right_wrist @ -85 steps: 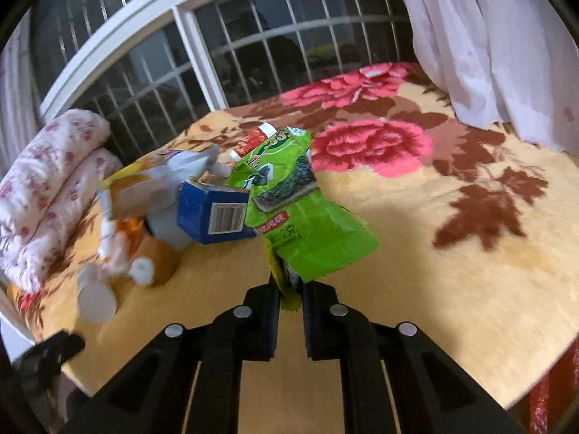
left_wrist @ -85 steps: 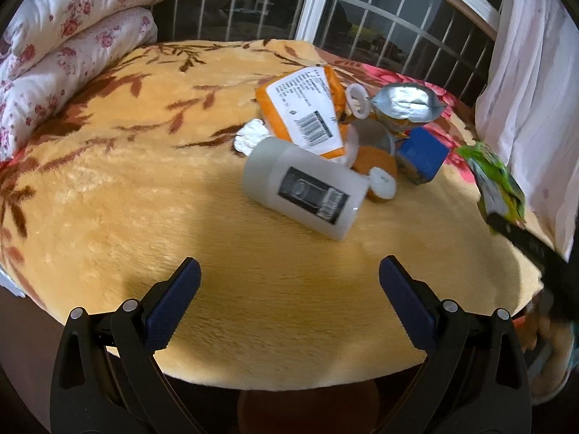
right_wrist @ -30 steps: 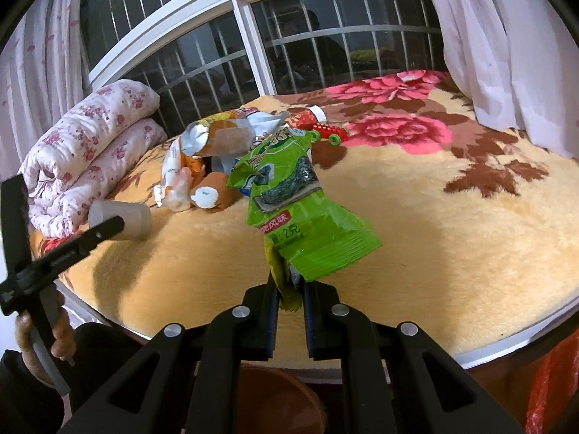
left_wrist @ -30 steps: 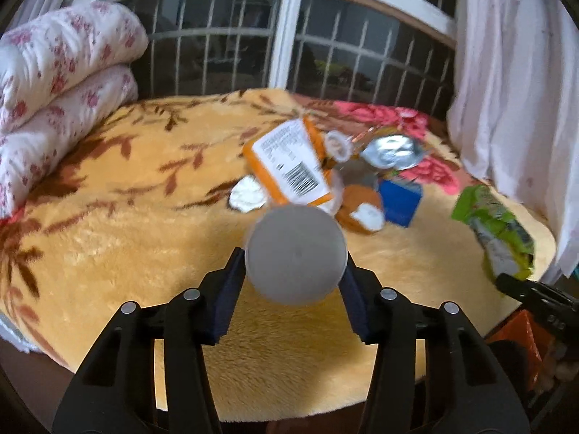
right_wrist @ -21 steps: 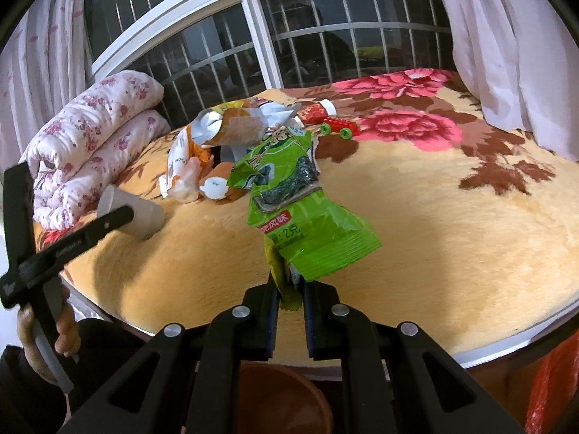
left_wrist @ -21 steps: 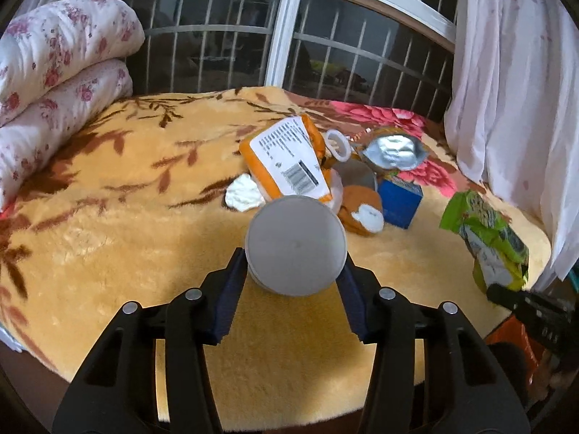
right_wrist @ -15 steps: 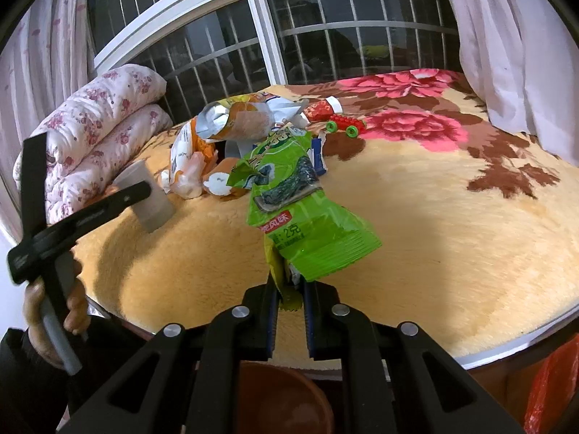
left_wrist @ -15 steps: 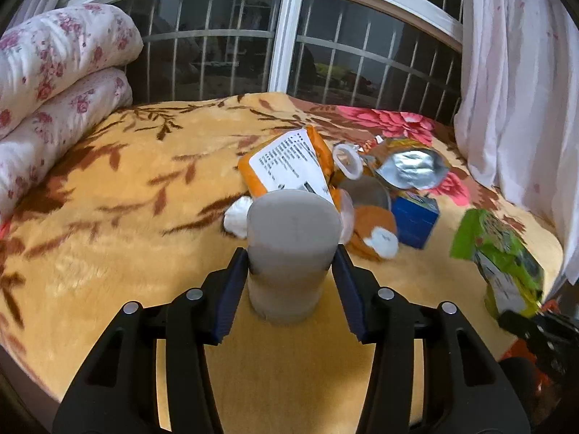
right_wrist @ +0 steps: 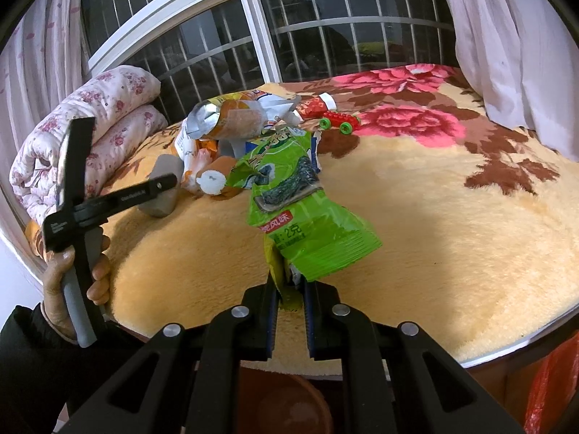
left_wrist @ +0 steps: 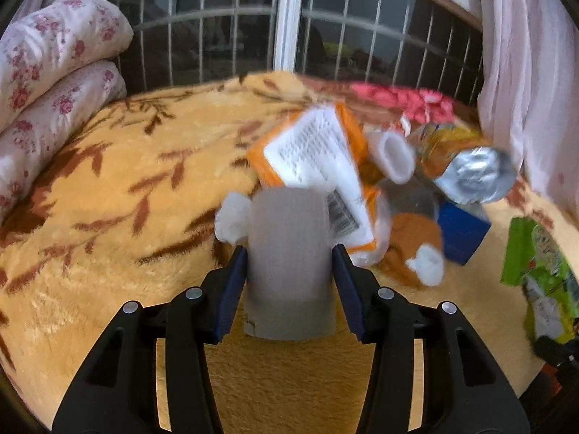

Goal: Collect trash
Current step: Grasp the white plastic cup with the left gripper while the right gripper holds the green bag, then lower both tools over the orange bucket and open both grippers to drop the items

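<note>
On a round surface under a plush yellow blanket (left_wrist: 108,253), by a barred window: far left, a folded floral quilt (left_wrist: 54,83), clear of the work. Next, a person's hand (right_wrist: 72,271) on the handle of the left tool (left_wrist: 289,256), closed on a grey cup (left_wrist: 289,253), upright between the blue pads, held low on its sides, lifted just above the blanket. Left view blurred. Likely risk: a smooth round wall, so a tip or a slide out of the pads with any tilt or easing of the squeeze.

Just behind the cup, the rest of the trash in a loose heap: an orange packet (left_wrist: 318,152), a silver foil bag (left_wrist: 474,173), a blue box (left_wrist: 461,233). Possible trouble: a brush from the cup or the tool, scattering the heap over the blanket.

Further right, the right tool (right_wrist: 290,282), clamped on the bottom corner of a green snack wrapper (right_wrist: 300,209), raised over the near edge of the surface. Only a thin fold of slick film between the pads, so a probable slip in a quick swing, landing on the blanket or the floor rather than in the brown basin (right_wrist: 282,398) below the edge. Whether that basin serves as the bin: not clear
</note>
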`<state>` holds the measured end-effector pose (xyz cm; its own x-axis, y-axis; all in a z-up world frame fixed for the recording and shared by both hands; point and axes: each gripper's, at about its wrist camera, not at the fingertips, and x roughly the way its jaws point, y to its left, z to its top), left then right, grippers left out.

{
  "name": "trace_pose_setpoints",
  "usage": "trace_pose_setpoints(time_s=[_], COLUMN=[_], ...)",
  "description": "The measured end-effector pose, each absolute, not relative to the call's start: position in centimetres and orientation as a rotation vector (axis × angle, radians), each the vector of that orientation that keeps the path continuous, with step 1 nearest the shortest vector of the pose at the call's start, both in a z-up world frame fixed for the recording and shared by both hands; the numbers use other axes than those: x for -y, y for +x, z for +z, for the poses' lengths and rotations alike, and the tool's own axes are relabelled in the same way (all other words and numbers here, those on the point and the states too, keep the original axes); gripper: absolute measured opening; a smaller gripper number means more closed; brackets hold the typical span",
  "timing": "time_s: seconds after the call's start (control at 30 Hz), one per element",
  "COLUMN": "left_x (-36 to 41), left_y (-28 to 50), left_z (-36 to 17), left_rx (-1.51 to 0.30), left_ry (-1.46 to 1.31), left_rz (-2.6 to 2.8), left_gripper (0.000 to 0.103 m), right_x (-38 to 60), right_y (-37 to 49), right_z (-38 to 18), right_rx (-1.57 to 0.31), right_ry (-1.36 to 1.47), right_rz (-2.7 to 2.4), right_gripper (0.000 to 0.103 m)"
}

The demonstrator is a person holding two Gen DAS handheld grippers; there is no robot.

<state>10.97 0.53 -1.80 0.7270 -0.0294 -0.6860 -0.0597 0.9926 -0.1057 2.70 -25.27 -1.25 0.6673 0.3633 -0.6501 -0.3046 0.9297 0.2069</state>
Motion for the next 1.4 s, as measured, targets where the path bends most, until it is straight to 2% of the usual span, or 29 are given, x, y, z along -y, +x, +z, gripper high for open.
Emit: trace_pose_setpoints(time_s=[0.03,0.07,0.53,0.9,1.13,1.4], left_x=[-0.8,-0.9,-1.0,1.7,3.4,4.7], left_y=[12.0,12.2,10.0,-1.7,-7.9,-10.9], left_z=[-3.2,-3.7,-1.6,1.9,-1.0,-7.9], left_rx=[-0.849,-0.855,-0.739,-0.694,-0.793,-1.038], left_ry=[-0.165,-0.167,-0.192,-0.087,-0.057,-0.044], left_rz=[-0.023,-0.013,0.012,-0.110,-0.163,-0.216], left_gripper=[0.048,0.048,0.048,0.048,0.048,0.048], right_x=[25.3,25.3,25.6,25.7,25.7,23.8], right_y=[2.7,2.7,2.5,-1.7,-7.0,-11.7], right_z=[-1.2,-1.3,-1.3,0.5,-0.9,-4.8], right_rx=[-0.751,-0.752,-0.749,-0.736,-0.832,-0.986], right_ry=[0.082,0.083,0.084,0.035,-0.036,-0.261], right_rz=[0.376,0.376,0.372,0.451,0.549,0.653], right_gripper=[0.012,0.012,0.012,0.012,0.012,0.012])
